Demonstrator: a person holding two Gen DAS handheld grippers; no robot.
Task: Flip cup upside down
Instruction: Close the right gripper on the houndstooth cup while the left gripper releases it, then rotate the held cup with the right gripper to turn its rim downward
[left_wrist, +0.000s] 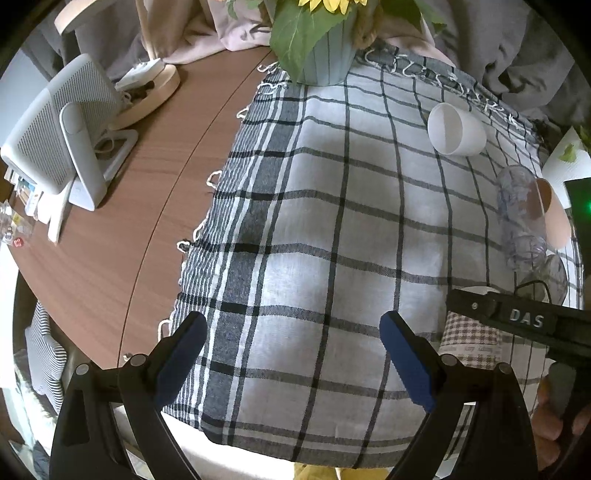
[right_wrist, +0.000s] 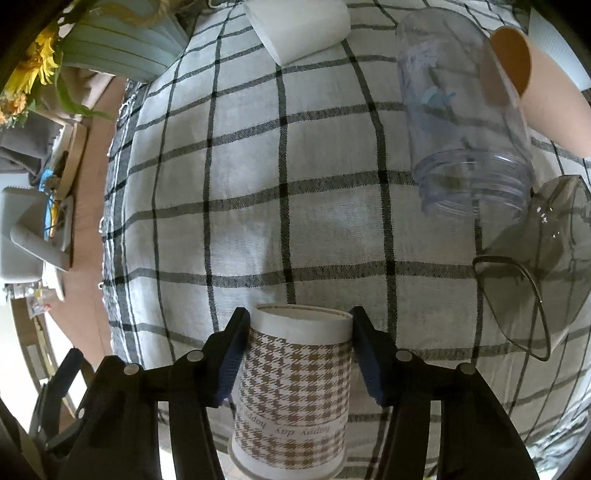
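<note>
A paper cup with a brown houndstooth pattern (right_wrist: 293, 387) stands upside down on the checked cloth, its "happy day" print inverted and its flat base on top. My right gripper (right_wrist: 297, 354) has its blue pads against both sides of the cup. In the left wrist view the cup (left_wrist: 472, 343) shows at the lower right, partly hidden behind the black body of the right gripper. My left gripper (left_wrist: 293, 354) is open and empty above the cloth's near edge, to the left of the cup.
A white cup (left_wrist: 456, 129) lies on its side at the far right. A clear plastic jar (right_wrist: 465, 122), a tan paper cup (right_wrist: 532, 81) and a clear glass (right_wrist: 535, 273) lie at the right. A sunflower pot (left_wrist: 325, 55) stands at the back. A white device (left_wrist: 62, 133) sits on the wooden table (left_wrist: 122, 221).
</note>
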